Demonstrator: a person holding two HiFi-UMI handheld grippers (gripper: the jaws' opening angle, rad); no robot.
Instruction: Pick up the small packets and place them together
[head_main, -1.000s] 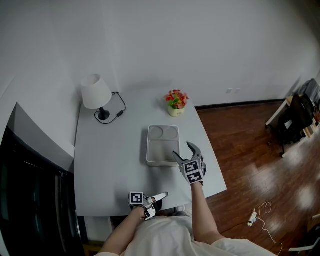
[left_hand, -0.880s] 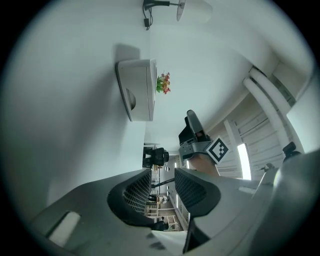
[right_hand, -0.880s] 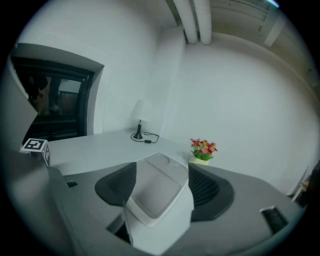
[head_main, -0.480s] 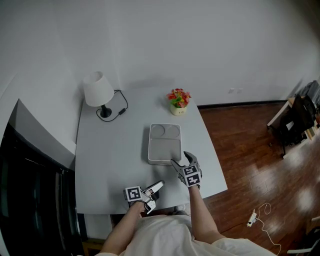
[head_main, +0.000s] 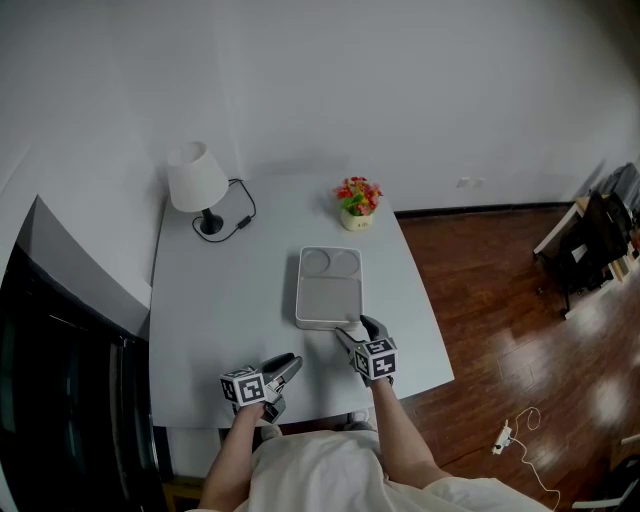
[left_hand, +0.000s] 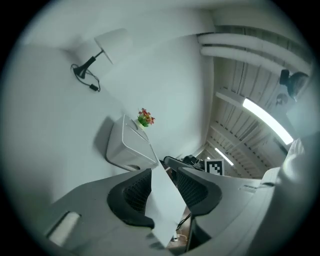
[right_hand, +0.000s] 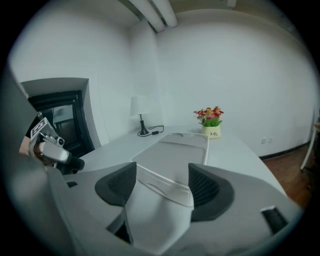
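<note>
A flat white packet (left_hand: 165, 212) is standing edge-on between the pads of the left gripper (left_hand: 164, 176). Its jaws, nearly together, have just been opening a little while pressing on the packet. This gripper is hovering at the table's near edge, to the left of the tray (head_main: 302, 290) and nearer the person. A bulkier white packet (right_hand: 157, 215) is sitting clamped in the wider-set jaws of the right gripper (right_hand: 162, 180), just at the tray's near right corner. A broad stretch of pale grey table (head_main: 215, 300) is lying to the tray's left. A flower pot (head_main: 356, 205) is sitting beyond the tray and a lamp (head_main: 195, 180) to its far left, both by the white wall (head_main: 350, 80). Right of the tray, the table edge is giving way to open wooden floor (head_main: 500, 300).
</note>
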